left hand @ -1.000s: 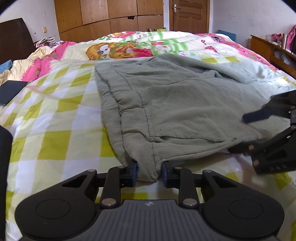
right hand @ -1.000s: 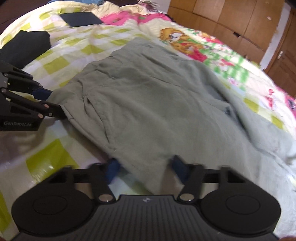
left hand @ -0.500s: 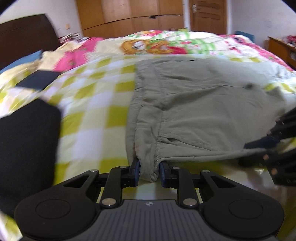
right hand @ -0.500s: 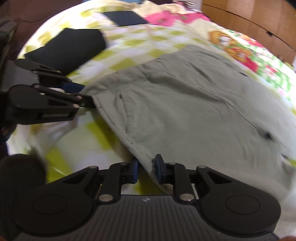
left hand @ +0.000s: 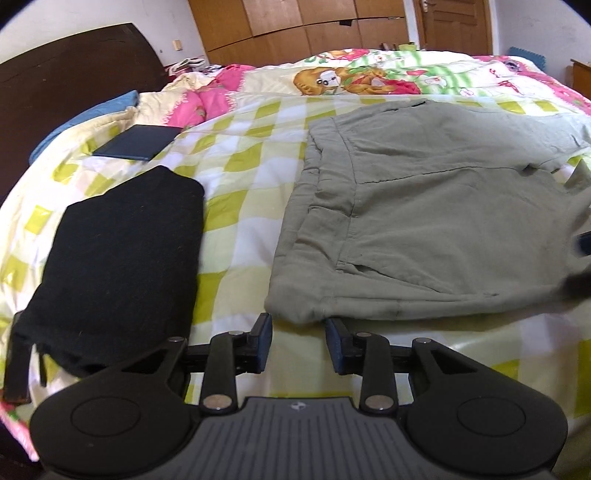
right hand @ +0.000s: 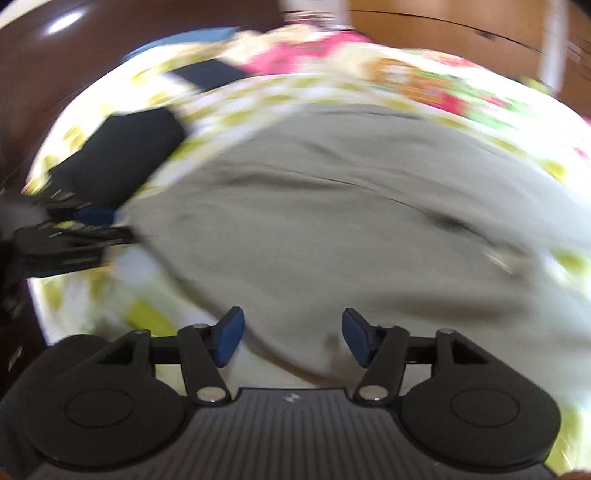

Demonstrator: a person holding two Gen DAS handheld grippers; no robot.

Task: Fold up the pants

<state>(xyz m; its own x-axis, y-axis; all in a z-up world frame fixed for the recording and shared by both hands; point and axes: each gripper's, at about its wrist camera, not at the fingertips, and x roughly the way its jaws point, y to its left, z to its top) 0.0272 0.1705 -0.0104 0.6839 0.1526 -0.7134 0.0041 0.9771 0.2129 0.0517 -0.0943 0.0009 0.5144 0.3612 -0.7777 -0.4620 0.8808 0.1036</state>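
Note:
The grey-green pants [left hand: 424,229] lie folded flat on the checked bedspread [left hand: 251,173]. My left gripper [left hand: 298,343] sits just short of their near left corner, jaws opening, and no cloth is between the pads. In the blurred right wrist view the pants [right hand: 332,229] fill the middle. My right gripper [right hand: 293,339] hovers at their near edge with its jaws opening wide. Cloth lies between the fingers, but the pads do not press it. The left gripper [right hand: 74,232] shows at the pants' left corner, and the right gripper [left hand: 581,258] is a blur at the right edge.
A folded black garment [left hand: 118,258] lies on the bed left of the pants, close to my left gripper. A dark flat book or tablet [left hand: 136,147] lies further back. Pink and cartoon-print bedding [left hand: 351,79], a dark headboard [left hand: 66,92] and wooden wardrobes [left hand: 303,33] stand behind.
Both grippers were shut on the pants' near edge half a second ago and have since let go and opened. The left view swung left, bringing the black garment into view.

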